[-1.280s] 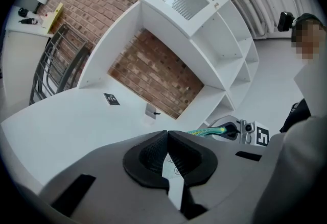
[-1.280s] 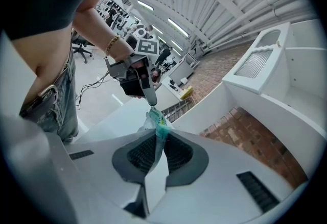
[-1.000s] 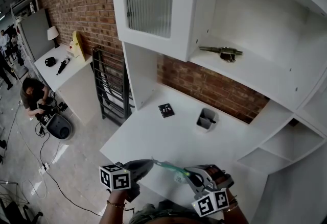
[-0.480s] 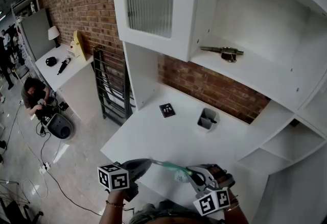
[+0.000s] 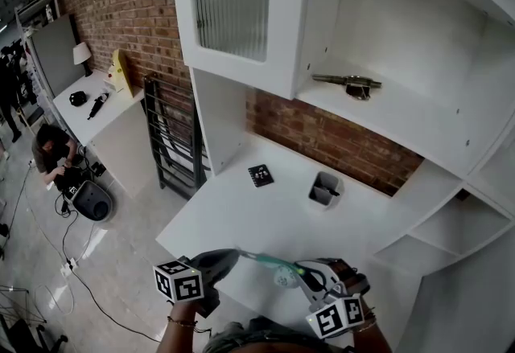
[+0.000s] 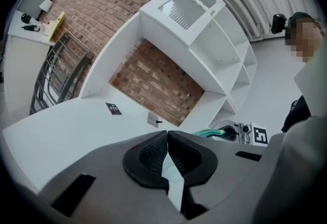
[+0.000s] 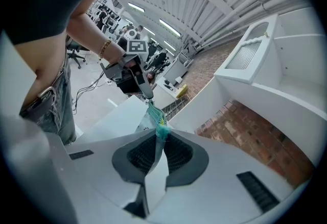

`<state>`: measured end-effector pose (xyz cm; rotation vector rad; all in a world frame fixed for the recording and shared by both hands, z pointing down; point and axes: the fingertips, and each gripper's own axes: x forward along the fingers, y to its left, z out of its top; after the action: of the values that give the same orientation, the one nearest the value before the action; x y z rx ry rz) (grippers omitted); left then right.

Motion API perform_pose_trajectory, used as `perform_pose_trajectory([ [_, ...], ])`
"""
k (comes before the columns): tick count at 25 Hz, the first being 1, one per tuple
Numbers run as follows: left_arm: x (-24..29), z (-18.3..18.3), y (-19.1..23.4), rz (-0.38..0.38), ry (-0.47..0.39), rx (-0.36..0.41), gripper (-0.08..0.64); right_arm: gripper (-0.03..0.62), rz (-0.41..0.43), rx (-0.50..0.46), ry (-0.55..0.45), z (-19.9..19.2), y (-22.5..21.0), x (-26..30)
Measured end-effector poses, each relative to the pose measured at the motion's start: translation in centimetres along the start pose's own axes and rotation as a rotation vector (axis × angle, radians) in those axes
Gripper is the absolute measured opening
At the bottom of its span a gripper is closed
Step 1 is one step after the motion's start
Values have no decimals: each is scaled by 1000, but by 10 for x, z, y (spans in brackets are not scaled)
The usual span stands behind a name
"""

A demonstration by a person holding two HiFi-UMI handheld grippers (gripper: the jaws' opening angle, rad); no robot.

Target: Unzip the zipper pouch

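Two grippers meet over the near edge of the white desk [image 5: 241, 219], with the zipper pouch [image 5: 269, 265] drawn out between them as a thin teal strip that slopes slightly down toward the right. The left gripper [image 5: 232, 255] is clenched on the pouch's left end. In its own view the jaws stand pressed together with a pale sliver of material pinched between them. The right gripper [image 5: 306, 272] is clamped on the pouch's right end, and a teal tuft shows at its jaw tips. Whether that is the zipper pull cannot be told.

Farther back on the desk, a small grey cup [image 5: 325, 187] stands near the brick wall [image 5: 322, 134], with a black card [image 5: 261, 175] to its left and well apart from it. A tool [image 5: 348, 84] lies on the shelf above. At far left a person [image 5: 50, 152] crouches on the floor.
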<state>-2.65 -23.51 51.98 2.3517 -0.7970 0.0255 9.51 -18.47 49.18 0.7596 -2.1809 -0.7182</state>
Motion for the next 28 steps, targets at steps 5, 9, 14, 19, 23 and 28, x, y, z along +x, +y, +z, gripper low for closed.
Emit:
perform_pose_trajectory([
  [5, 5, 1, -4, 12, -12, 115, 3, 21, -15, 30, 12, -7, -9, 2],
  [9, -1, 11, -2, 25, -85, 136, 3, 21, -30, 53, 31, -13, -15, 4],
  [14, -10, 15, -5, 18, -141, 188, 3, 20, -53, 119, 28, -20, -26, 8],
  [19, -24, 23, -18, -13, -242, 219, 2, 20, -69, 183, 0, -16, -42, 15],
  [23, -32, 16, -21, -43, -230, 197, 2, 20, -76, 209, -19, -14, -49, 25],
  [28, -44, 7, -20, -37, -210, 181, 2, 20, -84, 249, -64, -12, -56, 41],
])
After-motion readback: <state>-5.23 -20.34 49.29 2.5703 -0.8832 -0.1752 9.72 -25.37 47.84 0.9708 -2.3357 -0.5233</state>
